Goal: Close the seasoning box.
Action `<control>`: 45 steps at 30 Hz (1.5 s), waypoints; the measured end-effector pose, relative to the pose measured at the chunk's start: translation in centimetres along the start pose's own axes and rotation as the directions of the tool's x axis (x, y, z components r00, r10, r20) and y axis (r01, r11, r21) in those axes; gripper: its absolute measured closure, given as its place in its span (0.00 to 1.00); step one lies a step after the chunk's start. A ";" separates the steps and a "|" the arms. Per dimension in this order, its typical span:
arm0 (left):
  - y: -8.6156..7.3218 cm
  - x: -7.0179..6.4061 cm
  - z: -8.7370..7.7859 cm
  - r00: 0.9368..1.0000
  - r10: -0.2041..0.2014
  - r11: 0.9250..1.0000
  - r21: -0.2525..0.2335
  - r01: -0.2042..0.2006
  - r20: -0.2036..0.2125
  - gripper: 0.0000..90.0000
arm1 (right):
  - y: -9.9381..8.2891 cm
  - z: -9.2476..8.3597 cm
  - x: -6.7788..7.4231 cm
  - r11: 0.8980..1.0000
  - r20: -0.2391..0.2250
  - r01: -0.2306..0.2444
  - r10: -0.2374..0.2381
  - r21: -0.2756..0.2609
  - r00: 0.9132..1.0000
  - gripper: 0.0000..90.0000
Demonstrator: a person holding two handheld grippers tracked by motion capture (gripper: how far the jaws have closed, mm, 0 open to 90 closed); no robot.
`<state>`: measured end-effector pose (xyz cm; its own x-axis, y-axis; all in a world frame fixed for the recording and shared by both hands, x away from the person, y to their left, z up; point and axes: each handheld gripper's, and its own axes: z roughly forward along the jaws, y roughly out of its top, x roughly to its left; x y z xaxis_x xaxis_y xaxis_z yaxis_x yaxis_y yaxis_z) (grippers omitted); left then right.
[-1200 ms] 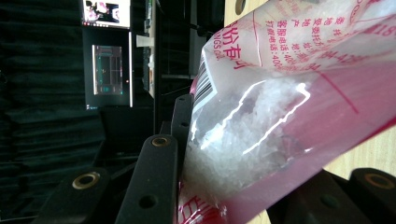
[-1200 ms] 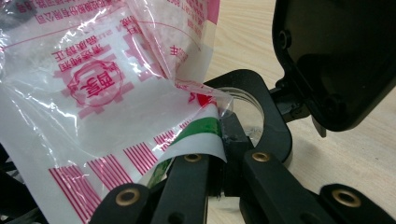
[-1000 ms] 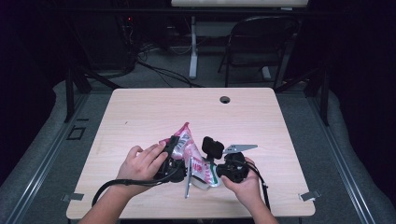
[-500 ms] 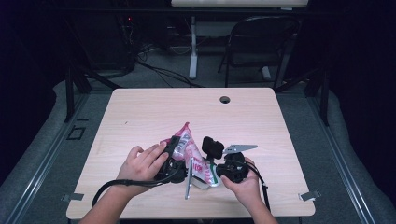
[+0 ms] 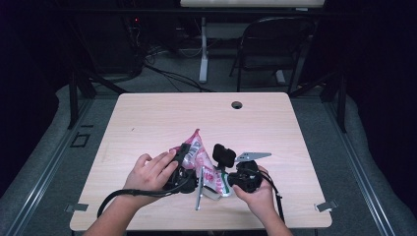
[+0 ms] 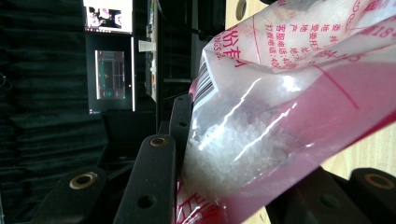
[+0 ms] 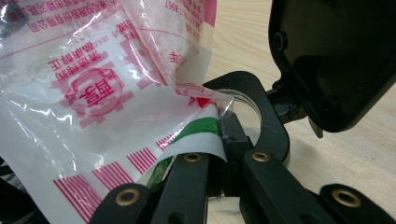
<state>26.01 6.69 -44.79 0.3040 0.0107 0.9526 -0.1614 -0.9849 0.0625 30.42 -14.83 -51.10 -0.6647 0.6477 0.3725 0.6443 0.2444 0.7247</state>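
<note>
The clear plastic bag with pink and red print [image 5: 196, 157] lies near the front middle of the pale wooden table [image 5: 147, 123], held between the two tools. Red Chinese characters run across its film in the left gripper view [image 6: 289, 93], along with a barcode strip at one edge and strings of digits too small and skewed to read. In the right gripper view the bag [image 7: 93, 93] shows a round red seal-like stamp with characters inside, rows of red bars, and a green patch near the pinched corner. White crystals sit inside the bag.

The left tongs [image 5: 184, 167] are partly spread and pinch the bulging body of the bag from both sides. The right tongs [image 5: 216, 184] are pressed together on a thin corner of the same bag.

The table is light wood-grain with a round cable hole [image 5: 236, 104] near its far edge. Beyond it the room is dark, with grey carpet, a black folding chair [image 5: 270, 49], a white table leg [image 5: 203, 54] and loose cables on the floor. The left gripper view, turned on its side, catches lit screens [image 6: 109, 74] against black curtains.

The person's hands cover most of each tool from above, a black block cuts off the upper right of the right gripper view, and the bag's brand cannot be made out.
</note>
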 end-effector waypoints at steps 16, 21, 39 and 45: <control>0.2 0.1 -0.1 1.000 0.004 1.000 -0.007 -0.004 0.000 0.81 | 0.0 -0.1 0.0 1.000 0.008 0.005 -0.005 -0.009 1.000 1.00; 0.4 0.2 -0.2 1.000 0.010 1.000 0.004 -0.010 0.010 0.80 | 0.0 -0.1 0.0 1.000 0.004 0.002 -0.002 -0.009 1.000 1.00; 0.7 0.3 -0.3 1.000 0.015 1.000 -0.015 -0.015 -0.001 0.80 | 0.0 -0.1 0.0 1.000 0.001 0.000 0.000 -0.011 1.000 1.00; 0.7 0.3 -0.3 1.000 0.018 1.000 -0.015 -0.018 0.004 0.80 | 0.0 -0.1 0.1 1.000 0.004 0.002 -0.002 -0.008 1.000 1.00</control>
<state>25.70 6.10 -44.34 0.3046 -0.0079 0.9525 -0.1813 -0.9822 0.0498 30.32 -14.86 -51.00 -0.6643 0.6500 0.3691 0.6403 0.2400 0.7297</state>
